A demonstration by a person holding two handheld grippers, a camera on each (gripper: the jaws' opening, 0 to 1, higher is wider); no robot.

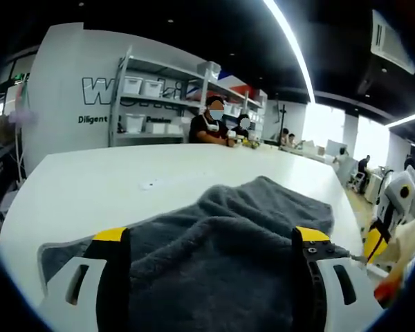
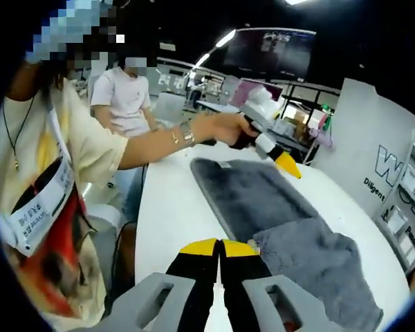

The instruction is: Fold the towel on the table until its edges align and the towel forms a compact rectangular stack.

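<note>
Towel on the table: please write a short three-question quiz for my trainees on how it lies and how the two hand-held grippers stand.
1. True or false: the left hand-held gripper has its jaws spread apart over the grey towel.
2. In the right gripper view, the jaws of the right hand-held gripper are: A wide apart; B closed together; C hidden by a sleeve.
3. Fill in: the towel lies on a ____ table.
Key: 1 true; 2 B; 3 white.

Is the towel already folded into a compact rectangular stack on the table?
No, in the right gripper view the towel lies stretched along the table, with only its near end turned over.
</note>
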